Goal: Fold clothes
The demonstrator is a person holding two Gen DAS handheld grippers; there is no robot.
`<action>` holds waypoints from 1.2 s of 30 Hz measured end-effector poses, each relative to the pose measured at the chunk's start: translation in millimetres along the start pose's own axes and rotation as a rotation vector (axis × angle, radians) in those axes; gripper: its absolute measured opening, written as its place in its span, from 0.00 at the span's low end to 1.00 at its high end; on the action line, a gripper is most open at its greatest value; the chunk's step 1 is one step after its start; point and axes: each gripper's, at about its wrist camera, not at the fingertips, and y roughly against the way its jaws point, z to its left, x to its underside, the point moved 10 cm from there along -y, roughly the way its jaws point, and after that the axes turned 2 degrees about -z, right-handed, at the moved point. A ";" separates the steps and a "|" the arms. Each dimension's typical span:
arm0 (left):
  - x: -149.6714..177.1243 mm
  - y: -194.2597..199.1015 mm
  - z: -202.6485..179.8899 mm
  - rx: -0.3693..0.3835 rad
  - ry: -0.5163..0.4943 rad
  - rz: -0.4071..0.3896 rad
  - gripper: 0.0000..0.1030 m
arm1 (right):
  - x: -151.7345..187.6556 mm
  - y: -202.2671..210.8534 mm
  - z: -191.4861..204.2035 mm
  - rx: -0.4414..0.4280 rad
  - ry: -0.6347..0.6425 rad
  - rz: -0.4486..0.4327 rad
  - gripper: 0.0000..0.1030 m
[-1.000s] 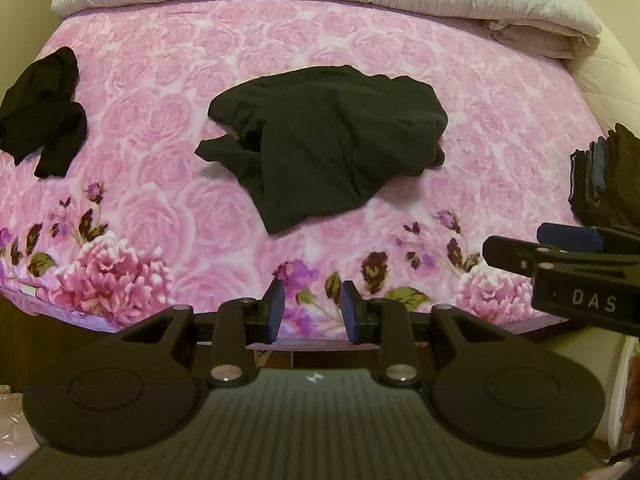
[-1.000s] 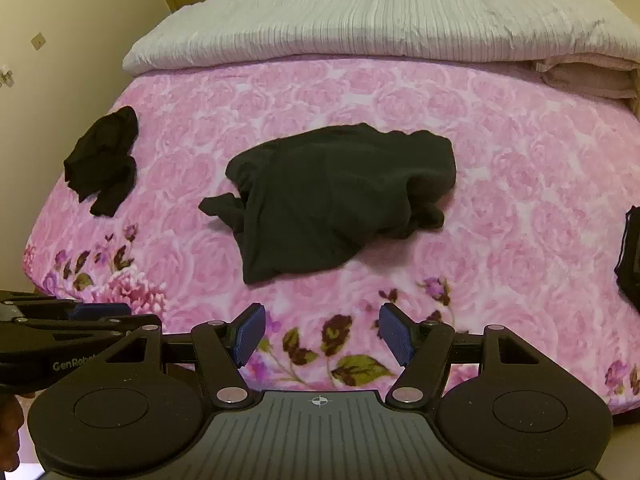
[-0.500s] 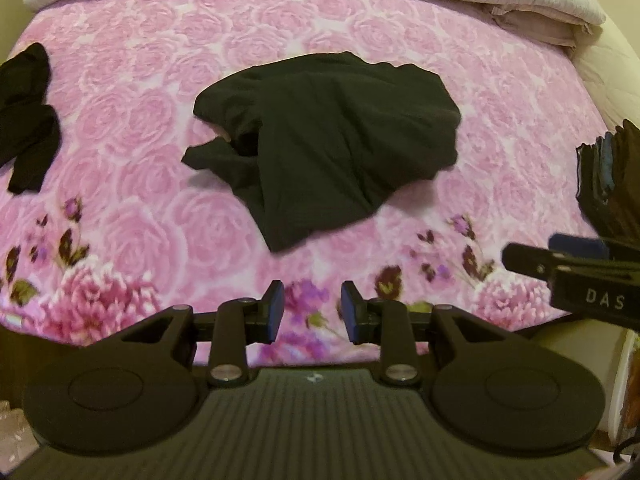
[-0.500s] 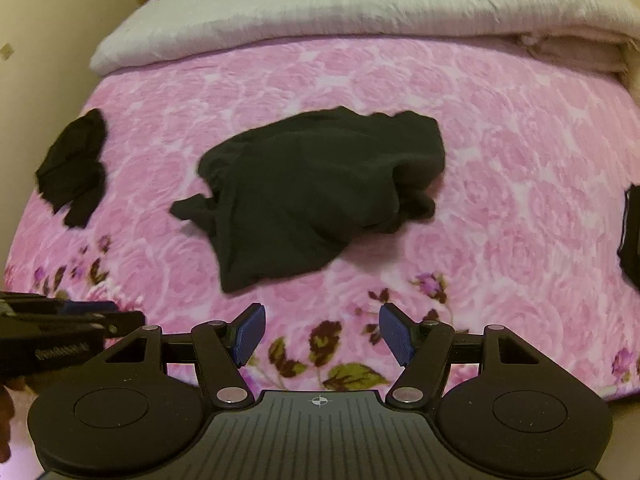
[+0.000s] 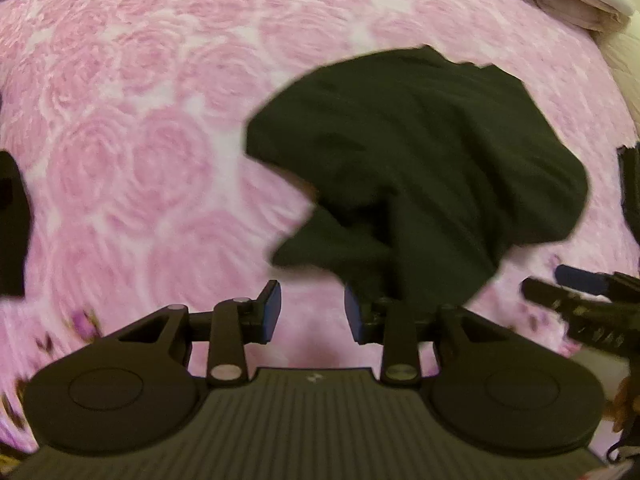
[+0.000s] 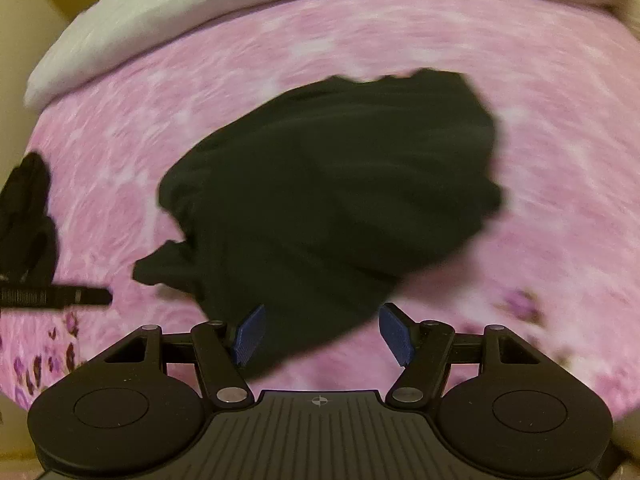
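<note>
My left tongs [image 5: 310,312] are opening, empty; right tongs [image 6: 322,334] gape, empty, over the black shirt [image 6: 332,184] on the bed [image 6: 540,120].

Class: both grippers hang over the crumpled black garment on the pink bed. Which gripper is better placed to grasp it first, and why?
Probably the right gripper: the black garment's near edge lies between its open jaws. The left gripper, jaws opening, frames only bedspread.

Pink rose-print bedspread [image 6: 560,128], pale folded quilt [image 6: 200,8] along its far edge
</note>
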 end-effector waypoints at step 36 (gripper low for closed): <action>-54.9 -56.3 -98.4 0.221 -0.027 -0.001 0.28 | 87.8 74.1 -336.1 0.189 -0.881 -0.265 0.09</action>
